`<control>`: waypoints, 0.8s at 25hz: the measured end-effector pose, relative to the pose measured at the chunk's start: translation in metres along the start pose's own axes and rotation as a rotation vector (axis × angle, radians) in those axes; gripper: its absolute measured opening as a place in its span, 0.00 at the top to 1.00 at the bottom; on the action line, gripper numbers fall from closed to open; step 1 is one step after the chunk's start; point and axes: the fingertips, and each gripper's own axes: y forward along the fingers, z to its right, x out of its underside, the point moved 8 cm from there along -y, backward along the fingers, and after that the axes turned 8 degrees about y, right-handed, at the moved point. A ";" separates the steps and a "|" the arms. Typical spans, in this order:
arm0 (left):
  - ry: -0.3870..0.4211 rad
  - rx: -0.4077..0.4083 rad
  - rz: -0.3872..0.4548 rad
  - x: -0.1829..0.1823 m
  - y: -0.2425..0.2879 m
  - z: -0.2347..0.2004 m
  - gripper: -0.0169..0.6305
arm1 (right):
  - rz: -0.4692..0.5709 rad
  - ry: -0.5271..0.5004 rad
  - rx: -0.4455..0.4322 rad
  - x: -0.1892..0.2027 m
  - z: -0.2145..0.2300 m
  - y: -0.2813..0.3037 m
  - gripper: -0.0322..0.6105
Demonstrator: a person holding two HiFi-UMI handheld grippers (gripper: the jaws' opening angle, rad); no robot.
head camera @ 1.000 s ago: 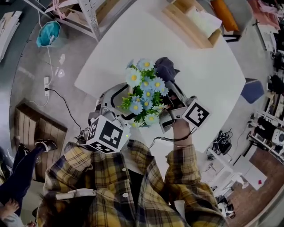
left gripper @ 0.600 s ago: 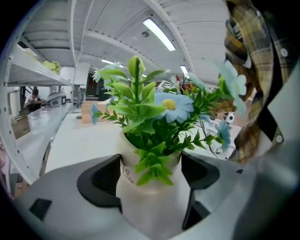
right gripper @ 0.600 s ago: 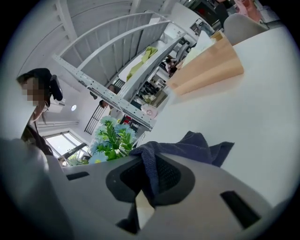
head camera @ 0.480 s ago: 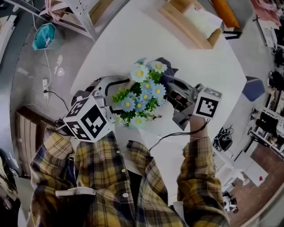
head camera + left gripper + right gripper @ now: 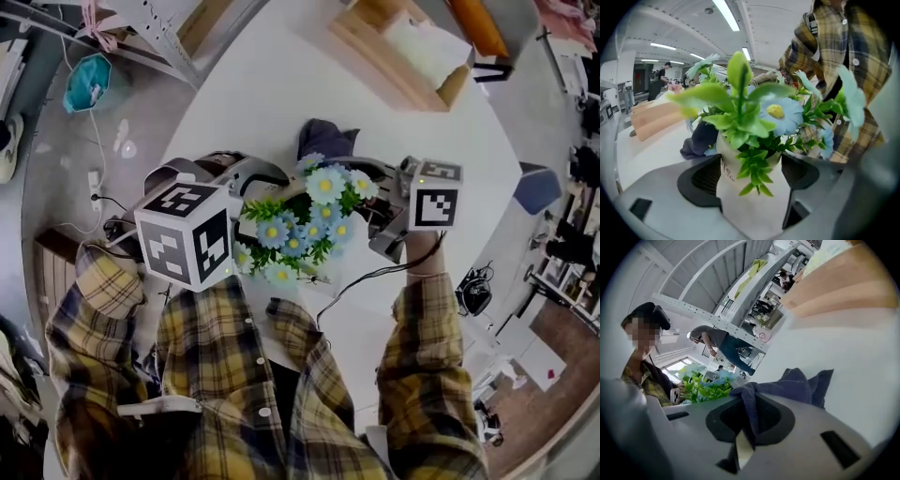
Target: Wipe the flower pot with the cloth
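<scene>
Left tool [image 5: 752,178] jaws clamped on flower pot [image 5: 754,215]; right tool [image 5: 746,423] jaws pinching cloth [image 5: 792,385]; tools close together.

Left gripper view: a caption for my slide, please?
Left gripper clamps white flower pot holding blue daisies; dark blue cloth behind.

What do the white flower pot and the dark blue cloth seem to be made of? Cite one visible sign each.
White flower pot: probably matte ceramic or plastic; smooth, dull wall with small print. Dark blue cloth: soft textile, perhaps microfibre; fine ribbed weave, limp folds.
</scene>
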 end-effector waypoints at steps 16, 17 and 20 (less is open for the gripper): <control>-0.175 -0.224 0.082 0.024 -0.024 0.000 0.37 | 0.120 0.035 0.026 0.001 0.004 -0.009 0.93; -0.189 -0.255 0.088 0.026 -0.026 0.003 0.37 | 0.134 0.039 0.031 0.003 0.004 -0.010 0.93; -0.224 -0.342 0.097 0.026 -0.029 0.011 0.37 | 0.166 0.051 0.044 0.013 0.001 -0.017 0.93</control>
